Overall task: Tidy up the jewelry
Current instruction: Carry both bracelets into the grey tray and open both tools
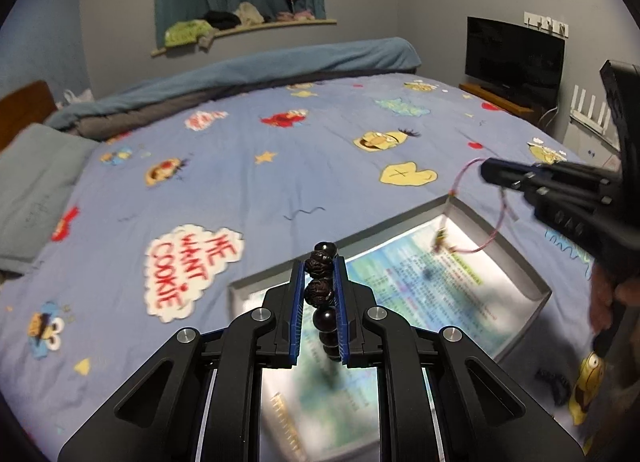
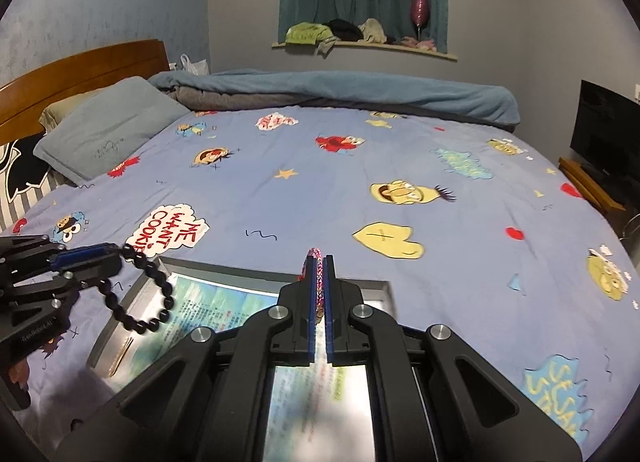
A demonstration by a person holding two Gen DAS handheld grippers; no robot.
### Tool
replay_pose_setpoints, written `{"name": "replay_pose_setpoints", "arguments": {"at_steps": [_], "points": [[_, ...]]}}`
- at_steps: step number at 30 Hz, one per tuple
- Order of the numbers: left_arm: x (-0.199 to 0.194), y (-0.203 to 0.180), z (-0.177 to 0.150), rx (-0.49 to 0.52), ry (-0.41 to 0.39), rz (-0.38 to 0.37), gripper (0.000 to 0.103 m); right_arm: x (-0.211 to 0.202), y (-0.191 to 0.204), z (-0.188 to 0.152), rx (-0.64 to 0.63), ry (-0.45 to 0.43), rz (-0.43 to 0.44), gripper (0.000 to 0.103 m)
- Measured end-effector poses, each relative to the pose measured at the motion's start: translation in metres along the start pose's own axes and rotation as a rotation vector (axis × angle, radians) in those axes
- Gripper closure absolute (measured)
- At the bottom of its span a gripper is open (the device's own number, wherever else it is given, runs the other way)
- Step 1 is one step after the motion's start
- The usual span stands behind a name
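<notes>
Landmark: shallow grey tray [image 1: 538,294] lying on the bed [image 1: 280,166], lined with a printed page; every place below is given relative to it.

Left claw [image 1: 320,262]: clamped on a dark bead bracelet [image 1: 320,290]; the blue pads press the carved beads from both sides, with a narrow gap between them filled by the beads.

Left claw pose: pointed forward and tilted downward, its tips above the tray's near-left part; in the right wrist view it reaches in from the left edge, fingers lying nearly level over the tray's left rim.

Dark bead bracelet: held in the air, its loop hanging down from the left claw [image 2: 116,258] over the tray's left rim [image 2: 120,314], clear of the page.

Right claw [image 2: 319,262]: pressed together on a thin pink braided bracelet [image 2: 319,282], which runs upright between the pads and sticks out above the tips.

Right claw pose: tilted downward over the tray's far edge; from the left wrist view it comes in from the right, fingers pointing left above the tray's far-right corner.

Pink braided bracelet: its loop [image 1: 472,218] hangs from the right claw [image 1: 490,172] over the tray's far-right part, a small charm end dangling toward the page.

Person: part of a hand [image 1: 608,302] grips the right claw's handle, to the right of the tray.
</notes>
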State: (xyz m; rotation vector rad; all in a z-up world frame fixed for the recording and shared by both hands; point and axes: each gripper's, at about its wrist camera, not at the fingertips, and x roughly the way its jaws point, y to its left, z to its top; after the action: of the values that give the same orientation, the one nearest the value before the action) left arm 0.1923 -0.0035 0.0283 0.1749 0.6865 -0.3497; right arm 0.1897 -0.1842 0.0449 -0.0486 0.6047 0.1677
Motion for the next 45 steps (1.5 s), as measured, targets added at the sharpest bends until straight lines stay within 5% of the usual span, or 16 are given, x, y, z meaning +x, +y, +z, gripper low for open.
{"name": "replay_pose_setpoints", "arguments": {"at_steps": [8, 25, 45], "points": [[0.041, -0.007, 0.001, 0.020, 0.045, 0.006, 0.088, 0.045, 0.007, -0.004, 0.008, 0.056, 0.008, 0.100], [0.089, 0.042, -0.028, -0.077, 0.217, 0.003, 0.088, 0.088, -0.013, -0.027, 0.008, 0.239, -0.076, 0.100], [0.105, 0.031, -0.036, -0.027, 0.252, 0.035, 0.088, 0.098, -0.022, -0.036, 0.032, 0.273, -0.094, 0.100]]}}
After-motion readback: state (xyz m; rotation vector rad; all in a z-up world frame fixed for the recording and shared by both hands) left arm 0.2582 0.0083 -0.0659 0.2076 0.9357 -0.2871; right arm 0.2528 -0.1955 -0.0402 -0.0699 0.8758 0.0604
